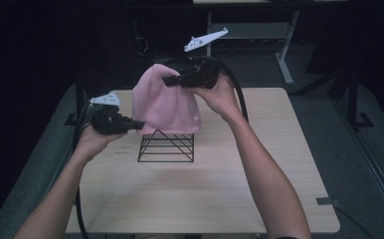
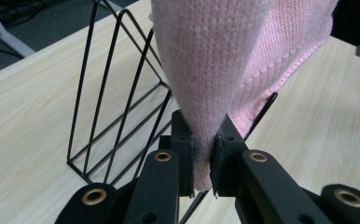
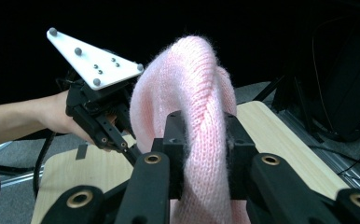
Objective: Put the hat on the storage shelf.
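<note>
A pink knitted hat [image 1: 166, 102] hangs over the top of a black wire rack [image 1: 166, 146] on the wooden table [image 1: 205, 184]. My left gripper [image 1: 139, 125] is shut on the hat's lower left edge; in the left gripper view the knit [image 2: 225, 56] is pinched between the pads, level with the rack's wires [image 2: 113, 93]. My right gripper [image 1: 167, 81] is shut on the hat's top, and in the right gripper view the fabric [image 3: 197, 107] bulges up between its jaws, with my left gripper [image 3: 132, 153] beyond.
The table's far edge meets a dark floor where a white desk frame [image 1: 284, 45] stands. Bare wood lies in front of the rack. Black cables [image 1: 78, 134] trail from both grippers. A dark tape mark [image 1: 325, 201] sits at the table's right edge.
</note>
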### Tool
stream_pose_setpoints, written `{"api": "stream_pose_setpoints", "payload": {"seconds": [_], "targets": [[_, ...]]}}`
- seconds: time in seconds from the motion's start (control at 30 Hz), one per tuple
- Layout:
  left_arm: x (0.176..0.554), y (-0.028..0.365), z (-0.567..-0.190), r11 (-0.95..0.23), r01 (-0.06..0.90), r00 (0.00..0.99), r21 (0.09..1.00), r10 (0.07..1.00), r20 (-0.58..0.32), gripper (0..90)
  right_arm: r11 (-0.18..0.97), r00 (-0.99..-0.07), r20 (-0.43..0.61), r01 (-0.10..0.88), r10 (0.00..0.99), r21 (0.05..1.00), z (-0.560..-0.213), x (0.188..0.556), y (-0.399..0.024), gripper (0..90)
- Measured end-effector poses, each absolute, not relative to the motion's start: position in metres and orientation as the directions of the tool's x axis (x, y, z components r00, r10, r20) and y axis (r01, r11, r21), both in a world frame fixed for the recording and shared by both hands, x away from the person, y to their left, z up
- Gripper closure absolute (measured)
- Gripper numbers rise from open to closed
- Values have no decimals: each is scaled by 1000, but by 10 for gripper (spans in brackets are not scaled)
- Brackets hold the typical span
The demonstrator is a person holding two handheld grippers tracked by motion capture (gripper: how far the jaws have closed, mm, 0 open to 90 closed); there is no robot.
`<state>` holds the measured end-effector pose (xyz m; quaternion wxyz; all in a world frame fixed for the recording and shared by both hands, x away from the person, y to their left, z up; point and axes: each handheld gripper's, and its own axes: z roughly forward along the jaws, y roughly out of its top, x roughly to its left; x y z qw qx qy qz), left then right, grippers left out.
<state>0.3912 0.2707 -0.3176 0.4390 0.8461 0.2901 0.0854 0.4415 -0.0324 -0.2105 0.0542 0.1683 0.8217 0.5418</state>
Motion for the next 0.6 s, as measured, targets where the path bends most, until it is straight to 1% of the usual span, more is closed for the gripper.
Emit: {"api": "stream_pose_setpoints", "payload": {"seconds": [0.27, 0.37, 0.6], "targets": [[388, 277, -325, -466, 429, 810, 774, 578, -101, 818, 387, -947, 86, 208, 308, 898, -217, 435, -27, 738], [388, 277, -326, -492, 425, 810, 760, 582, -76, 818, 395, -949, 99, 218, 299, 892, -222, 433, -25, 736], [387, 277, -332, -512, 430, 810, 744, 583, -67, 820, 416, -951, 116, 233, 288, 879, -230, 431, -26, 729]]}}
